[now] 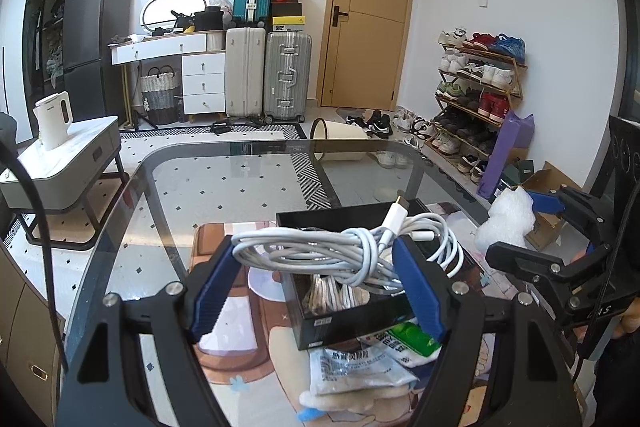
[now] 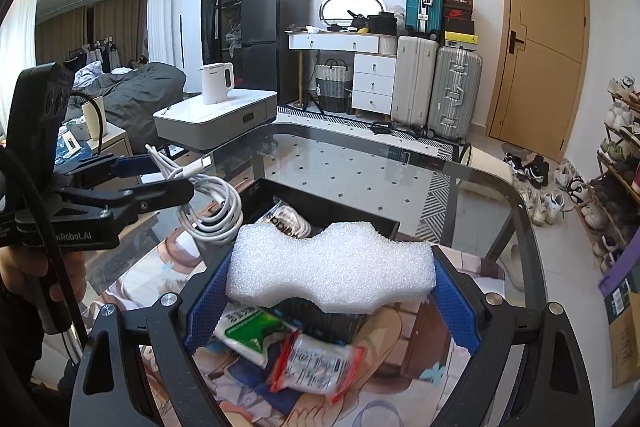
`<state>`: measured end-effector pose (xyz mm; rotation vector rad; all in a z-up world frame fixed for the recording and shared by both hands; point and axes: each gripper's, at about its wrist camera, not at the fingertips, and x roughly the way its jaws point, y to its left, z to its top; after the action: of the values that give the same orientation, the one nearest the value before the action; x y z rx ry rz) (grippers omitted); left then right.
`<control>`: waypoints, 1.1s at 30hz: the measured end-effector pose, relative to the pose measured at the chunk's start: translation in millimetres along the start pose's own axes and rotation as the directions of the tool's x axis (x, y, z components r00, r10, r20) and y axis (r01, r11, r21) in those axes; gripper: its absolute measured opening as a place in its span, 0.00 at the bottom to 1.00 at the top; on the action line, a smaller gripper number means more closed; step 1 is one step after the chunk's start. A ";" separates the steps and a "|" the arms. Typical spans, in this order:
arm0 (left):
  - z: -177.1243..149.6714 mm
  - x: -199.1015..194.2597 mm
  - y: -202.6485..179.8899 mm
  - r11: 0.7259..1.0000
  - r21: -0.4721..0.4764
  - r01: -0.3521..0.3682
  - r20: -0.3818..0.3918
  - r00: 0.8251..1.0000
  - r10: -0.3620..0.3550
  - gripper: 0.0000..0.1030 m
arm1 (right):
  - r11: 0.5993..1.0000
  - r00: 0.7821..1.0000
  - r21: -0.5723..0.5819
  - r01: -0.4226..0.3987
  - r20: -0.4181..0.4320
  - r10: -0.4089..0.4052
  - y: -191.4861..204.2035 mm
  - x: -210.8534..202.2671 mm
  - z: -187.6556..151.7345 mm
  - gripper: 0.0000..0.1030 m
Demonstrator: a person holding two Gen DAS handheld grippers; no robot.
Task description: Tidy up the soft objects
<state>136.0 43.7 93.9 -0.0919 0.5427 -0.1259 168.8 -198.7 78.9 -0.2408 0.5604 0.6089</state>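
White coiled charging cable (image 1: 352,247) hanging between blue pads of left gripper (image 1: 320,267), jaws clamping it above open black rectangular box (image 1: 344,323) on glass table (image 1: 224,187). White foam block (image 2: 332,267) sitting pinched in right gripper (image 2: 332,291), also over box. Green-white packet (image 2: 256,335) and red-edged packet (image 2: 316,363) lying beside box.

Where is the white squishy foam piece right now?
The foam piece is held in the right gripper, above the black box on the glass table; in the left view it's at far right.
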 end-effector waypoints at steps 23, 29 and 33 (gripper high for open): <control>-1.9 63.6 -7.4 1.000 0.007 -0.019 -0.053 0.998 0.019 0.75 | 0.999 0.997 -0.028 0.033 -0.066 -0.035 -7.4 42.0 8.6 0.89; -4.8 76.5 -11.7 1.000 0.006 -0.009 -0.072 0.997 0.009 0.75 | 0.999 0.996 -0.028 0.041 -0.075 -0.043 -9.7 48.7 9.2 0.89; -7.0 80.9 -13.6 1.000 0.009 0.002 -0.079 0.997 -0.001 0.75 | 0.998 0.995 -0.030 0.049 -0.080 -0.051 -12.0 50.1 7.9 0.89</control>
<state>199.7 18.3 48.4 -0.0786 0.6210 -0.1336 213.4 -181.7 57.9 -0.3057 0.6225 0.5604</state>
